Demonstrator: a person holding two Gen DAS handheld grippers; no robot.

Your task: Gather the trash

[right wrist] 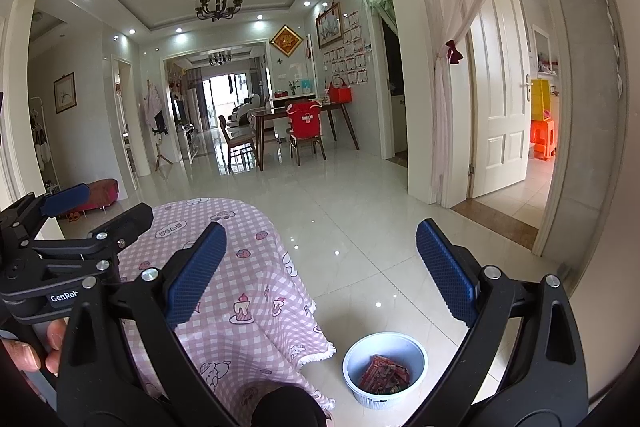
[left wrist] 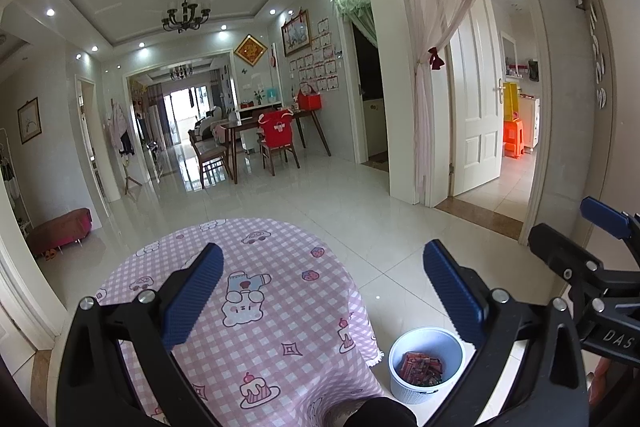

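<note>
A white waste bin [left wrist: 426, 363] stands on the tiled floor to the right of a small table under a pink checked cloth [left wrist: 248, 307]. Red wrappers [left wrist: 422, 367] lie inside the bin. The bin [right wrist: 385, 367] and wrappers [right wrist: 384, 373] also show in the right wrist view, beside the cloth [right wrist: 248, 291]. My left gripper [left wrist: 322, 287] is open and empty, held above the table and bin. My right gripper [right wrist: 320, 267] is open and empty, at a similar height. Each gripper shows at the edge of the other's view: the right [left wrist: 592, 235], the left [right wrist: 100, 211].
A dining table with chairs [left wrist: 264, 135] stands across the glossy tiled floor. An open white door [left wrist: 476, 95] with a pink curtain is on the right, with an orange stool [left wrist: 514, 137] beyond. A low red bench [left wrist: 60, 229] sits by the left wall.
</note>
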